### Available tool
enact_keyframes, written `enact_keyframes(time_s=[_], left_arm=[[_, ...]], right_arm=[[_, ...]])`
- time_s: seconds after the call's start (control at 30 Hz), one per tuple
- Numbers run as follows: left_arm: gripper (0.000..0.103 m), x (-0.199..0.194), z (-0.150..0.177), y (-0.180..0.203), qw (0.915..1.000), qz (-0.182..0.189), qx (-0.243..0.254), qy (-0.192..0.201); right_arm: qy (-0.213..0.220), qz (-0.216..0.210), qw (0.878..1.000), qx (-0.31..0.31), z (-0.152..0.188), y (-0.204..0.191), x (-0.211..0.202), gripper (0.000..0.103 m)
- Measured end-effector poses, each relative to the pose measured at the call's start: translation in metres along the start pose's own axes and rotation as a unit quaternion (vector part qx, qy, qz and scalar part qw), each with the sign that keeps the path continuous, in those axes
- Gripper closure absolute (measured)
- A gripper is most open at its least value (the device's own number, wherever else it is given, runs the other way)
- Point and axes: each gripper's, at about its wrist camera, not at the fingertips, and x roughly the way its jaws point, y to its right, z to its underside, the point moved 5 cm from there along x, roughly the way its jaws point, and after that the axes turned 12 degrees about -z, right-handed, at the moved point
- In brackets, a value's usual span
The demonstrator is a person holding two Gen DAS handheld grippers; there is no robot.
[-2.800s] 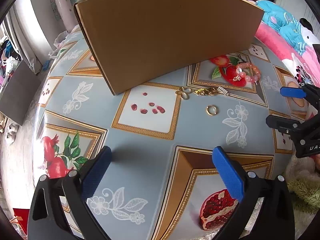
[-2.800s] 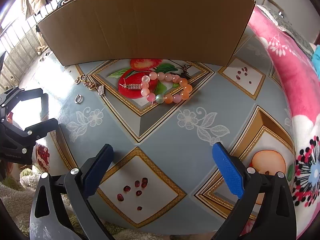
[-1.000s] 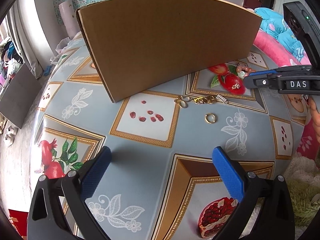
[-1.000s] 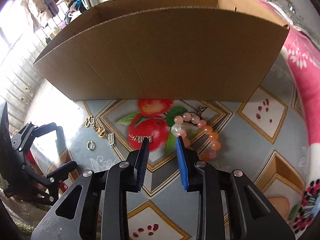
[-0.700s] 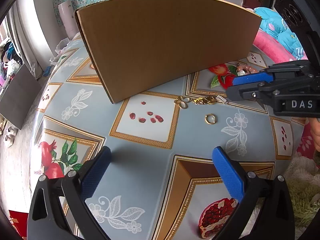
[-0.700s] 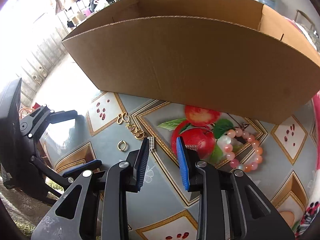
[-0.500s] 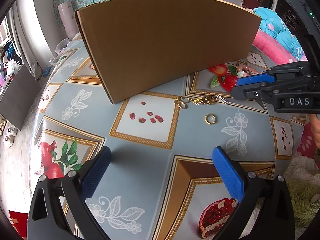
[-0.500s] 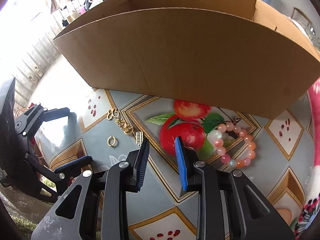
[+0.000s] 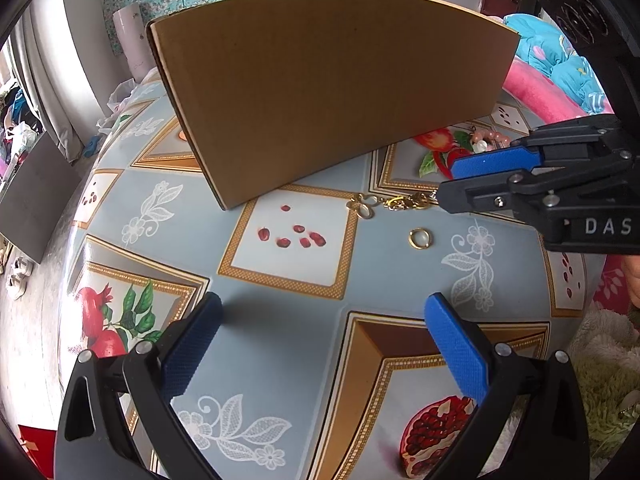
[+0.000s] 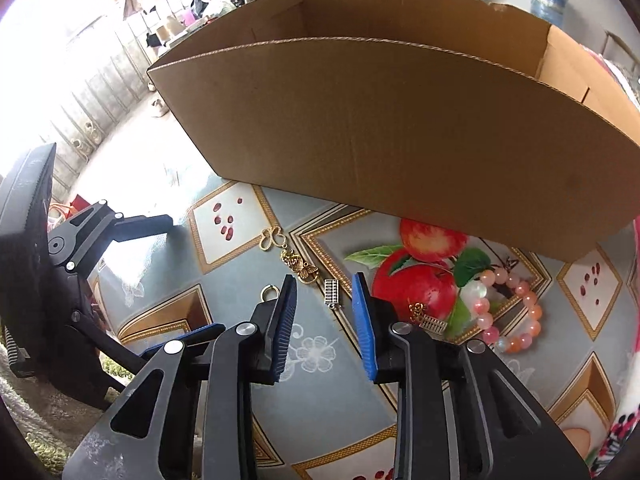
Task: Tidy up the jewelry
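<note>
A: Right gripper (image 10: 325, 292): we see the jaws narrowed, just been closing, with the small silver charm (image 10: 332, 291) lying on the tablecloth (image 10: 320, 400) in the gap; contact probably none, hard to tell.

B: Left gripper (image 9: 320, 320): we have it wide open and empty. Gold ring (image 9: 419, 237) and gold chain (image 9: 392, 203) lie near the cardboard box (image 9: 320, 92); bead bracelet (image 10: 508, 312) further right.

Plain brown box (image 10: 400, 128); fruit-patterned grey-blue tablecloth (image 9: 280, 320); pink-orange bead bracelet (image 10: 516, 312).
</note>
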Motion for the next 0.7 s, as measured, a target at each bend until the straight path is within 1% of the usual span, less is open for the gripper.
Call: enact_keyframes(time_s=[0.07, 0.1, 0.17, 0.2, 0.27, 0.43, 0.5, 0.57, 0.6, 0.63, 0.7], left_arm=[[0.004, 0.0, 0.0, 0.0, 1.0, 0.0, 0.0, 0.001], [0.004, 0.0, 0.0, 0.0, 1.0, 0.0, 0.0, 0.001], [0.004, 0.0, -0.001, 0.0, 1.0, 0.0, 0.0, 0.001], [0.004, 0.0, -0.001, 0.0, 1.0, 0.0, 0.0, 0.002], [0.004, 0.0, 0.0, 0.0, 1.0, 0.0, 0.001, 0.002], [0.004, 0.0, 0.0, 0.0, 1.0, 0.001, 0.001, 0.003], [0.004, 0.0, 0.0, 0.0, 1.0, 0.0, 0.001, 0.003], [0.004, 0.0, 0.0, 0.0, 1.0, 0.0, 0.001, 0.004], [0.004, 0.0, 0.0, 0.0, 1.0, 0.0, 0.001, 0.004], [0.004, 0.0, 0.0, 0.0, 1.0, 0.0, 0.001, 0.004], [0.004, 0.0, 0.0, 0.0, 1.0, 0.0, 0.001, 0.004]], right_arm=[[-0.009, 0.006, 1.0, -0.005, 0.0, -0.001, 0.007, 0.087], [-0.018, 0.009, 1.0, -0.003, 0.001, -0.001, 0.01, 0.092], [-0.017, 0.015, 1.0, -0.004, 0.001, -0.005, 0.015, 0.094], [-0.019, 0.018, 1.0, -0.006, 0.001, -0.006, 0.016, 0.097], [-0.022, 0.02, 1.0, -0.004, 0.008, 0.002, 0.016, 0.098], [-0.029, 0.002, 0.999, 0.027, 0.02, 0.005, 0.011, 0.099], [-0.031, -0.008, 0.999, 0.037, 0.025, 0.008, -0.001, 0.099], [-0.032, -0.021, 0.998, 0.046, 0.032, 0.007, -0.004, 0.097], [-0.025, -0.026, 0.998, 0.049, 0.033, 0.008, -0.007, 0.092], [-0.017, -0.026, 0.998, 0.049, 0.032, 0.01, -0.012, 0.082], [0.007, -0.007, 0.999, 0.042, 0.028, 0.015, -0.022, 0.072]])
